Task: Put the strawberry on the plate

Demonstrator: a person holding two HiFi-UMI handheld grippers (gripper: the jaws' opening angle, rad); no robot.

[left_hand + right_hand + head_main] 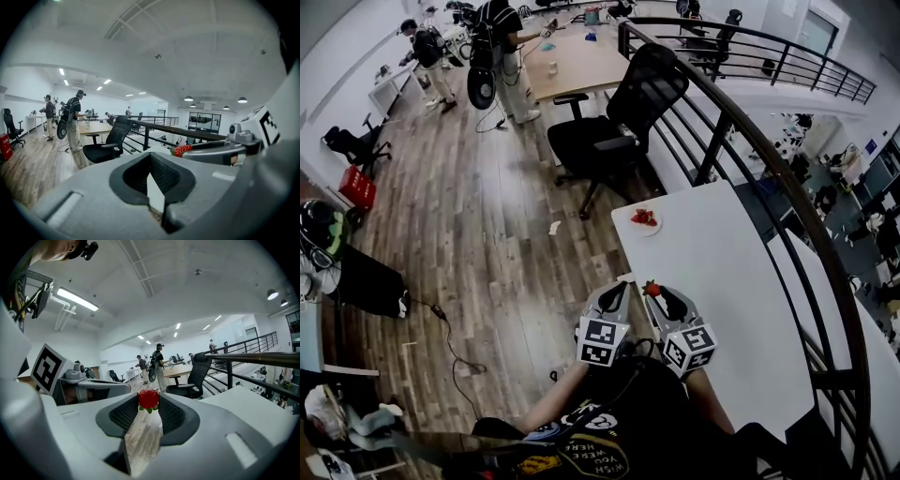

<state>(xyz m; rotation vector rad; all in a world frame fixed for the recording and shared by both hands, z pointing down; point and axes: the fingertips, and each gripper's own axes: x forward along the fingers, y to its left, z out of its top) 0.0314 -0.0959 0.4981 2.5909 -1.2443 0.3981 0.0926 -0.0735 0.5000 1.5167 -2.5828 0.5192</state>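
Note:
A red strawberry with green leaves is pinched at the tips of my right gripper, which is shut on it above the near left corner of the white table. The small white plate lies farther along the table's left edge and holds other red strawberry pieces. My left gripper hangs just left of the right one, over the table's edge, shut with nothing in it. The left gripper view shows the held strawberry off to the right.
A black office chair stands on the wood floor beyond the plate. A dark curved railing runs along the table's right side. People stand by a wooden table far back. A cable lies on the floor at left.

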